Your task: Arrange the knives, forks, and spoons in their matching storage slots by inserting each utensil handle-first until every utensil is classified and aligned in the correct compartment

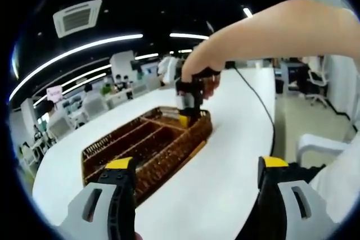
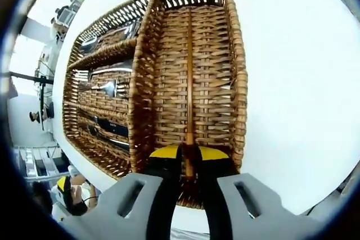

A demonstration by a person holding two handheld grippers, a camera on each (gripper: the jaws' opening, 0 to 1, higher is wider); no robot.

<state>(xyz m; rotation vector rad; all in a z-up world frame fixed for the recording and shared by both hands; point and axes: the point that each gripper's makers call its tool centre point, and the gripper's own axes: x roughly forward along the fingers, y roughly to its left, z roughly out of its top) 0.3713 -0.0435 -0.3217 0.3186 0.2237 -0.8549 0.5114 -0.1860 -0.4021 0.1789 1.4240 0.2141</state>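
Right hand-held gripper (image 2: 188,164) pinched on a thin wooden stick (image 2: 189,82), maybe a chopstick, lying along the wide compartment of the wicker basket (image 2: 239,82). Left hand-held gripper (image 1: 197,167) spread wide, holding nothing, above the white table (image 1: 225,155). Utensils (image 2: 107,88) sit in the narrow slots.

An open-plan office: a long curved white table (image 1: 236,139), swivel office chairs (image 1: 312,85), people seated at desks (image 1: 90,99) in the background, a black ceiling with strip lights (image 1: 73,54) and a ceiling air-conditioning vent (image 1: 77,18)
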